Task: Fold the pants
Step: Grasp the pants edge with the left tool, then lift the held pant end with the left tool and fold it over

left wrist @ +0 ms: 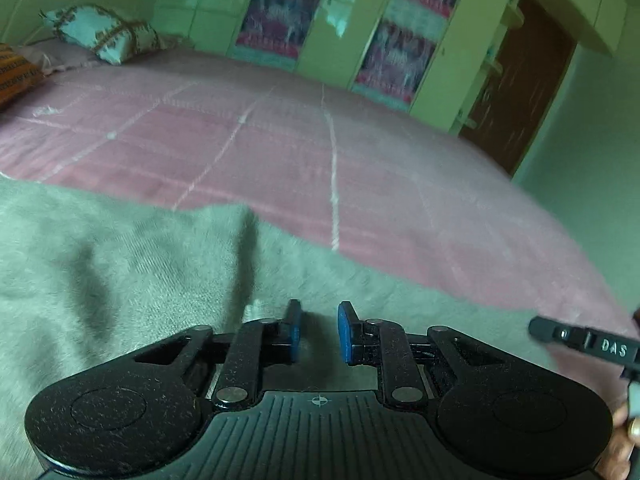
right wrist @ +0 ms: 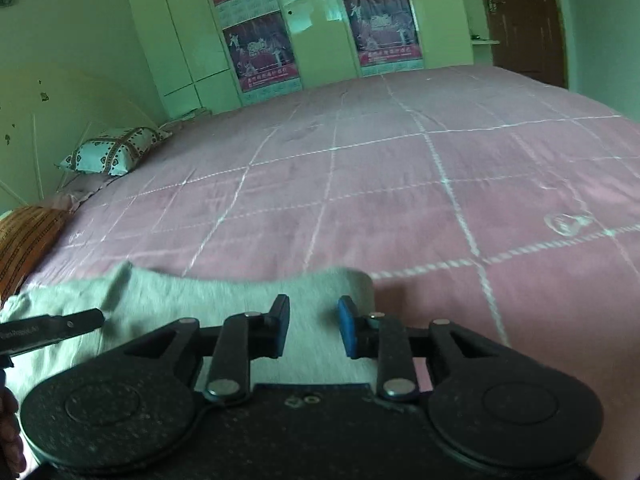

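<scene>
Near you on the bed (right wrist: 400, 184), your left gripper (left wrist: 319, 332) and right gripper (right wrist: 313, 326) gape empty over the pants (left wrist: 120, 264).

**Two low wrist views facing the wardrobe across the bed**

Your left wrist camera sits low and close over the grey pants (left wrist: 120, 272), looking past the left gripper (left wrist: 319, 330) across the pink bedspread (left wrist: 320, 152) toward the wardrobe (left wrist: 352, 20). Your right wrist camera faces the same wardrobe (right wrist: 320, 20) past the right gripper (right wrist: 314, 326). Both views share the bedspread, the wardrobe, the patterned pillow (left wrist: 100, 34) and the pants.
</scene>
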`<state>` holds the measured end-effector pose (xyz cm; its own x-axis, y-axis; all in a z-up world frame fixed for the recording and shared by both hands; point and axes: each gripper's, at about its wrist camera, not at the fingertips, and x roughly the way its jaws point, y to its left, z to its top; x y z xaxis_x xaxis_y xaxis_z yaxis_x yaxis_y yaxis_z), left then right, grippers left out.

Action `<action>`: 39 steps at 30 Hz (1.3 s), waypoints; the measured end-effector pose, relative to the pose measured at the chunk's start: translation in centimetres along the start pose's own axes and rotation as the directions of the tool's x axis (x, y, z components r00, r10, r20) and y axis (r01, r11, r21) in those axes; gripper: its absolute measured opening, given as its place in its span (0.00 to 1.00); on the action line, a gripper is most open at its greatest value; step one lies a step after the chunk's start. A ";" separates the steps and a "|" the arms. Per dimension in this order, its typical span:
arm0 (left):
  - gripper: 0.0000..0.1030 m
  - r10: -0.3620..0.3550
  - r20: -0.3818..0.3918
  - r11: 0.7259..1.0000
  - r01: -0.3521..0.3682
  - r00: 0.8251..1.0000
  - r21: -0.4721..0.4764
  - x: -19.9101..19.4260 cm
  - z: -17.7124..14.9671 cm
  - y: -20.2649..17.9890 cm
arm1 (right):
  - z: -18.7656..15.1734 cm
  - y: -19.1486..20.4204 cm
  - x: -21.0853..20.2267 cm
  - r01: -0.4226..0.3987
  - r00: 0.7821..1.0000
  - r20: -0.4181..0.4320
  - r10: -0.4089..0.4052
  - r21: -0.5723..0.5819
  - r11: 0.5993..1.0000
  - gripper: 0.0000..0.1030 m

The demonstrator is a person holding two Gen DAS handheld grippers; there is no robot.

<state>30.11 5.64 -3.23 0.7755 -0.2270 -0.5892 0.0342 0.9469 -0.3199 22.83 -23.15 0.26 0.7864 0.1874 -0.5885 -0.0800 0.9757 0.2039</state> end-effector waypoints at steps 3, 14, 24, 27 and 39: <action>0.19 -0.017 0.005 1.000 0.017 1.000 0.012 1.5 -0.6 0.2 | 0.0 -1.0 2.9 0.060 0.996 -0.067 -0.060 -0.003 0.998 0.08; 0.20 0.067 0.033 0.996 -0.069 0.997 0.048 -1.9 0.6 2.1 | -0.1 -4.0 -0.1 0.093 0.994 -0.069 -0.086 0.109 0.990 0.22; 0.46 0.239 0.240 0.965 -0.203 0.941 -0.164 -16.9 -4.8 15.1 | -5.0 -3.7 -8.2 0.034 0.999 0.010 -0.036 0.167 0.985 0.27; 0.49 0.264 0.254 0.948 -0.201 0.930 -0.248 -17.9 -6.4 18.7 | -5.8 -2.5 -8.5 0.022 1.000 -0.011 -0.021 0.187 0.982 0.28; 0.49 0.133 0.353 0.849 0.078 0.926 -0.523 -15.8 -8.7 25.5 | -5.5 2.4 -10.4 0.007 1.000 0.003 -0.007 0.055 0.998 0.36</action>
<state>13.24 31.39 -8.52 0.9453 -0.0043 -0.3263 -0.2404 0.6670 -0.7052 11.08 -22.09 2.54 0.7886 0.1803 -0.5879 -0.0406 0.9692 0.2427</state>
